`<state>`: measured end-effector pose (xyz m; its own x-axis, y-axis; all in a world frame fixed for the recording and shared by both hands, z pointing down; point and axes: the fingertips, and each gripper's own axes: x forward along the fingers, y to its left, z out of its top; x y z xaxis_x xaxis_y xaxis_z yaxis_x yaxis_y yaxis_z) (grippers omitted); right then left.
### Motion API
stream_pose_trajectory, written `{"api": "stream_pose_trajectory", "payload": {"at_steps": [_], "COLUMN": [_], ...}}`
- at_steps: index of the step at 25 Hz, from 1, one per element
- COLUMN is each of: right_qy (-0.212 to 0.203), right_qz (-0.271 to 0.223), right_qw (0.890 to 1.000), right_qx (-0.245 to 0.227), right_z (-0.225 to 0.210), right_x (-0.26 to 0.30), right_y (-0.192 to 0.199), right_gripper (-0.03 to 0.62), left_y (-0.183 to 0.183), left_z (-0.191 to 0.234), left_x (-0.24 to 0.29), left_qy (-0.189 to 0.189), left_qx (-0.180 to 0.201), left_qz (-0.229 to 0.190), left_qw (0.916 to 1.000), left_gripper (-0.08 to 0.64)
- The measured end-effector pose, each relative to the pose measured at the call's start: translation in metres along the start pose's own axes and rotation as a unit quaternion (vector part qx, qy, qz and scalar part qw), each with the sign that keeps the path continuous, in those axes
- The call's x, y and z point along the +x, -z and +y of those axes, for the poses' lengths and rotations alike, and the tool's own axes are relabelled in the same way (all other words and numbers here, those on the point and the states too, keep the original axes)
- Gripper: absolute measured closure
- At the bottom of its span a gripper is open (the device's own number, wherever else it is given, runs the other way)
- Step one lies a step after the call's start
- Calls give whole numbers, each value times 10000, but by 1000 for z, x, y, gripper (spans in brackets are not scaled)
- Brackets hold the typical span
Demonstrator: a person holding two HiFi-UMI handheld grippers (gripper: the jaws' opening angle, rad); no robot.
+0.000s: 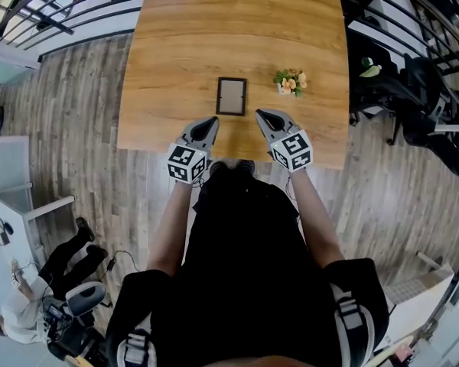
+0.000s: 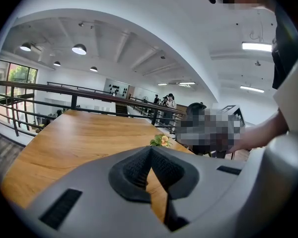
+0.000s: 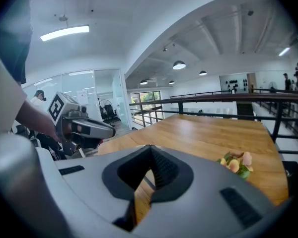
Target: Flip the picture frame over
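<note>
A small dark picture frame (image 1: 231, 95) lies flat on the wooden table (image 1: 176, 44), near its front edge. My left gripper (image 1: 211, 120) hovers just short of the frame's near left corner, its jaws shut with nothing between them. Over on the other side, my right gripper (image 1: 259, 114) sits at the frame's near right corner, also shut and empty. In the left gripper view the closed jaws (image 2: 150, 149) hide the frame. In the right gripper view a sliver of the frame (image 3: 148, 178) shows through the gap under the closed tips (image 3: 150, 148).
A small pot of orange flowers (image 1: 291, 81) stands on the table right of the frame, also seen as flowers (image 2: 160, 141) and flowers (image 3: 235, 163). Railings (image 1: 69, 14) run along both sides. Office chairs (image 1: 413, 98) stand at the right.
</note>
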<state>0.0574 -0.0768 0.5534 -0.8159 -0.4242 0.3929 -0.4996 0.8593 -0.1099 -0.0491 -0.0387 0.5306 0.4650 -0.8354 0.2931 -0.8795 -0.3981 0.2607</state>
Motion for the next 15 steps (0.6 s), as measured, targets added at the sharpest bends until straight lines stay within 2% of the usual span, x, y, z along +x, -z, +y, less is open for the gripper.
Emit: {"api": "stream_pose_trajectory", "payload": {"at_steps": [6, 15], "right_qy": [-46, -37], "right_qz": [37, 190], "right_qw": [10000, 9998], "right_qx": [-12, 108], "right_z": [-1, -26], "right_x": [1, 15], "right_y": [-1, 1], "right_gripper": [586, 586], "left_y": [4, 6], "left_z": [8, 26], "left_x": [8, 31], "left_qy": [-75, -149], "left_qx": [-101, -173], "left_qz": [31, 191], "left_qw": [9999, 9996], "left_gripper": [540, 540]}}
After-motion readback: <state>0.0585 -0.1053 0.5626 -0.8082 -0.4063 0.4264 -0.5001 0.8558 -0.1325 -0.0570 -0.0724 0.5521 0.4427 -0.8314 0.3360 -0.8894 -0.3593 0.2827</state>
